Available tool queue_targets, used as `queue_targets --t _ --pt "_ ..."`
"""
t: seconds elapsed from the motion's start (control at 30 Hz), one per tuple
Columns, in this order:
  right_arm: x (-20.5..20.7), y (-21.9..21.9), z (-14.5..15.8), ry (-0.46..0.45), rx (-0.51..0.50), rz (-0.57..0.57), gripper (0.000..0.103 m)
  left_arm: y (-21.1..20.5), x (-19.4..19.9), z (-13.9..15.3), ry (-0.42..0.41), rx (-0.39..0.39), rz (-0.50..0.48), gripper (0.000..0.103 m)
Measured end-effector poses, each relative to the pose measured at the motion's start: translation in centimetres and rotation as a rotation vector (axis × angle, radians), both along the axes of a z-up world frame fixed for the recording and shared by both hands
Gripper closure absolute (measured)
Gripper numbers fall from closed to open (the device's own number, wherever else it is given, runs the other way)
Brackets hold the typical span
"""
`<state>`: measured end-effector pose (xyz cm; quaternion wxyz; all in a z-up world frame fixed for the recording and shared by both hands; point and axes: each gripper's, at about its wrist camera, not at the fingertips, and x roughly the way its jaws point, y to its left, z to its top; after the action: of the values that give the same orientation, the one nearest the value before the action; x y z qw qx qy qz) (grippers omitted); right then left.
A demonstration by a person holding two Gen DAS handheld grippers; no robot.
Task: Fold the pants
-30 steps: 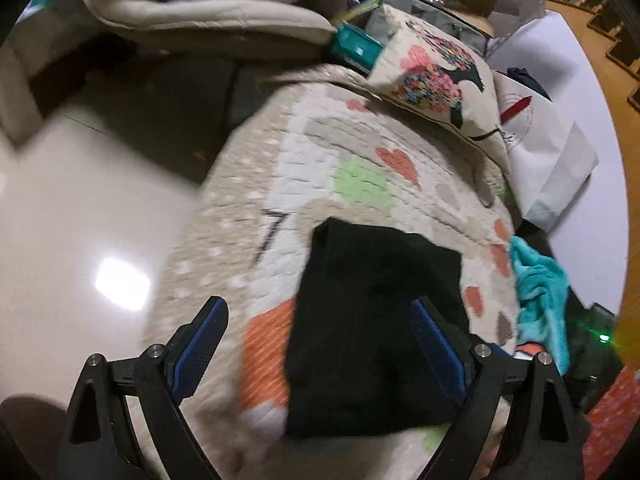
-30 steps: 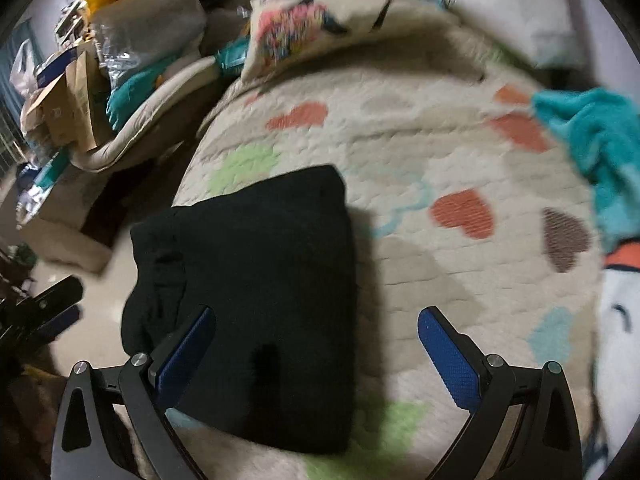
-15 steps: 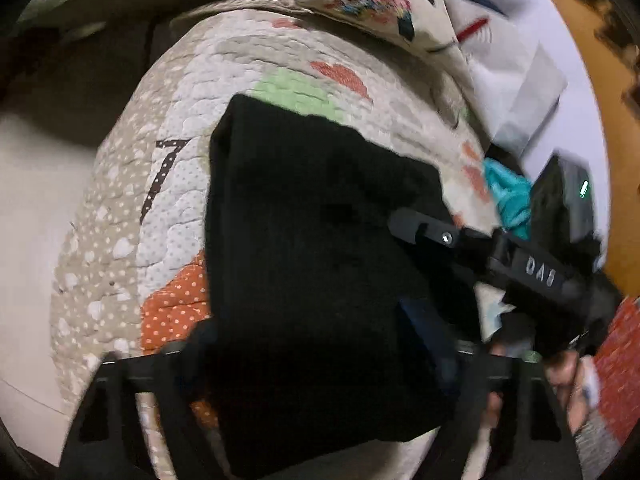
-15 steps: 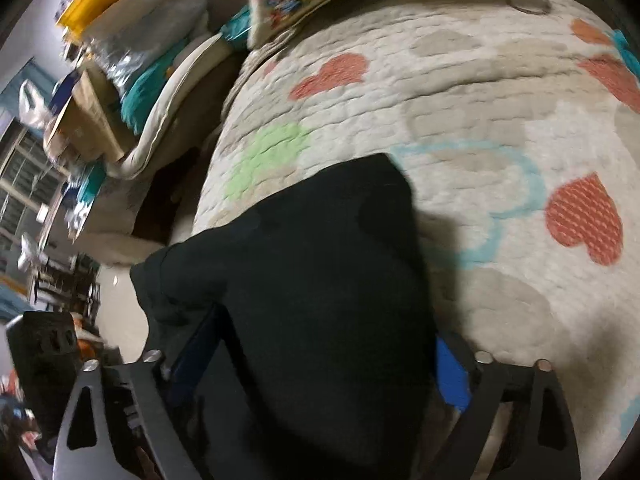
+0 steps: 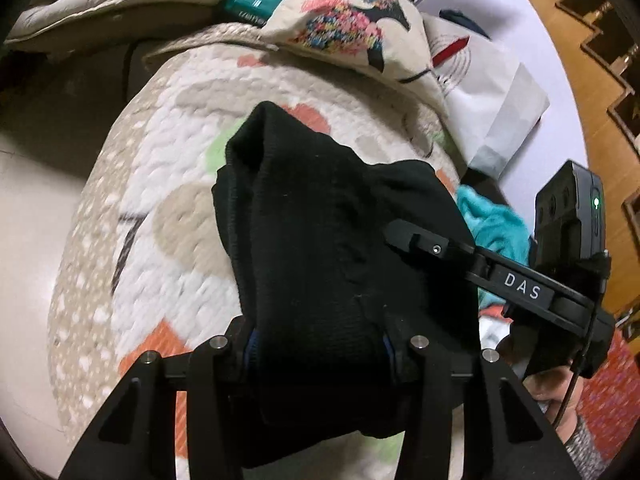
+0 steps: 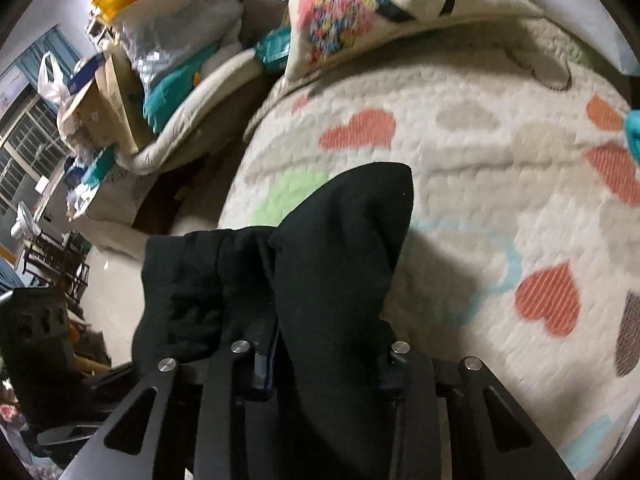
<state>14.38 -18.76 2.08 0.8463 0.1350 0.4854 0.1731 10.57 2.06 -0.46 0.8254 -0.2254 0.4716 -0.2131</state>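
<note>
We've got both grippers on the folded black knit pants (image 5: 336, 264) right now. The left gripper (image 5: 320, 350) has just been closing and its blue pads are clamped on the near edge of the fabric, at 6 o'clock in the left wrist view. Same story for the right gripper (image 6: 326, 364): its jaws have just been closing and they pinch a bunched fold at 6 o'clock in the right wrist view.

The pants are bunched up into a peak over the cream quilted blanket with coloured hearts (image 6: 480, 152), the far corner pointing toward 12 o'clock. In the left view we can see the other gripper's black finger coming in from 3 o'clock and touching the cloth.

At 12 o'clock sits a cream cushion with a colourful embroidered pattern (image 5: 352, 20), and a teal fluffy cloth (image 5: 492, 224) lies at 3 o'clock, just beside the pants.
</note>
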Motion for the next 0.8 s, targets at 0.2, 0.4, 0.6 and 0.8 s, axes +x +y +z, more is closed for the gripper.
queue_targets --t 0.2,0.4,0.6,0.8 --pt "3.7 -1.3 2.2 -0.059 -0.036 -0.033 0.069 -1.9 4.5 1.5 -0.055 0.025 0.004 0.058" --pt "7.8 -3.0 1.1 -0.047 -0.06 -0.081 0.069 -3.1 9.2 -0.5 -0.016 0.065 0.019 0.053" --pt "9.6 -4.0 -3.8 0.047 -0.152 -0.134 0.048 -2.5 10.3 -3.1 0.042 0.075 0.002 0.048" --pt "7.9 -7.3 -5.0 0.09 0.03 -0.254 0.025 0.4 10.1 -5.4 0.17 -0.147 0.065 0.042"
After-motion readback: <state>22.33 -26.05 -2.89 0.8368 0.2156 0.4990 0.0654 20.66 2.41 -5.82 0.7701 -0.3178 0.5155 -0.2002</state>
